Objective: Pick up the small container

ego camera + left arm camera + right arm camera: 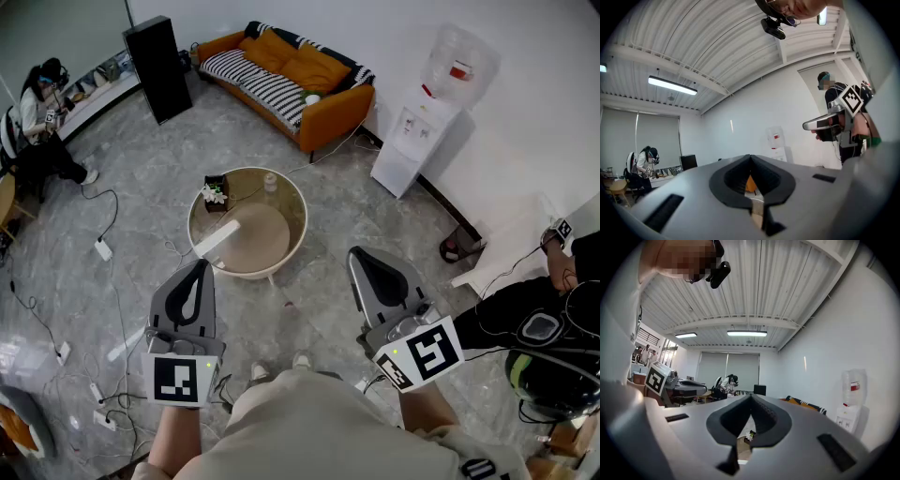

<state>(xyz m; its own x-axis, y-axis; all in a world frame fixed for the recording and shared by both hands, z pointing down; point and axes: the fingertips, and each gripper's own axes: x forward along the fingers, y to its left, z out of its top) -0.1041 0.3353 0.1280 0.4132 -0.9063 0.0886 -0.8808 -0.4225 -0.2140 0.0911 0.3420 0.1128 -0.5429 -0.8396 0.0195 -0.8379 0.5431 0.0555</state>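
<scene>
A small pale container point(270, 181) stands near the far rim of the round table point(294, 232), a good way ahead of both grippers. My left gripper point(200, 268) is held low at the left, short of the table's near edge, its jaws shut with nothing between them. At the right, my right gripper point(362, 255) is raised to about the same height, also shut and empty. In the left gripper view the jaws point(750, 157) meet at the tip and point up at the ceiling and wall. In the right gripper view the jaws point(751, 397) are closed too, and a bit of the table shows below them.
On the table lie a black box with a green plant point(216, 192) and a white flat strip point(217, 239). Behind are an orange sofa point(291, 66), a water dispenser point(415, 127) and a black cabinet point(157, 67). Cables point(101, 246) cross the floor. One person sits at the far left point(37, 117), another at the right point(539, 323).
</scene>
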